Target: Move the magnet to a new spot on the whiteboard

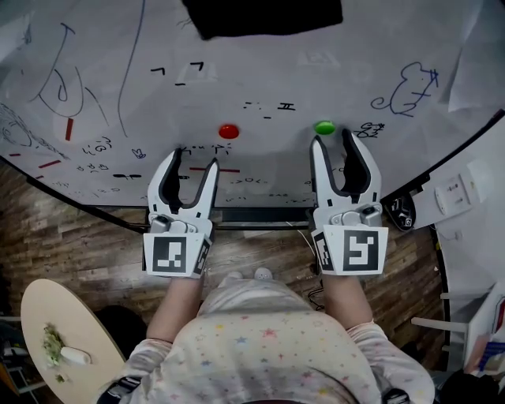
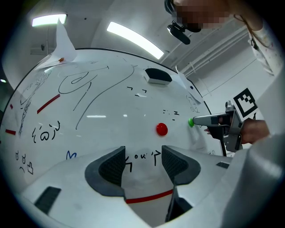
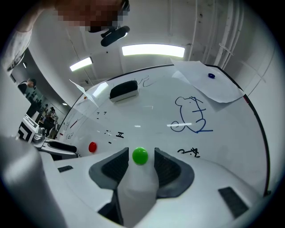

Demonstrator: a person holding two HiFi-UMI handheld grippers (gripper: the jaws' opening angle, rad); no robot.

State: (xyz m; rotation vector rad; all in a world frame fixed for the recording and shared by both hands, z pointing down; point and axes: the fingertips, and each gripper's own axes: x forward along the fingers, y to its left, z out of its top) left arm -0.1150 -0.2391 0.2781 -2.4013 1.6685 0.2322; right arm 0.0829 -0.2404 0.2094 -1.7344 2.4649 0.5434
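Observation:
A green round magnet (image 1: 324,127) sticks to the whiteboard (image 1: 260,71). In the head view it lies just ahead of the tips of my right gripper (image 1: 332,138). In the right gripper view the green magnet (image 3: 140,156) sits between the two jaws near their tips, with a small gap on each side; my right gripper (image 3: 139,164) is open. A red magnet (image 1: 229,131) sits further left, just beyond my left gripper (image 1: 194,158), which is open and holds nothing. From the left gripper view the red magnet (image 2: 161,129) lies ahead and to the right of the jaws.
A black eraser (image 1: 264,16) sits high on the board. Pen scribbles, a blue drawing (image 1: 406,91) and taped paper sheets (image 3: 209,87) cover the board. A round wooden table (image 1: 55,339) stands at the lower left, and a wall socket (image 1: 454,189) is on the right.

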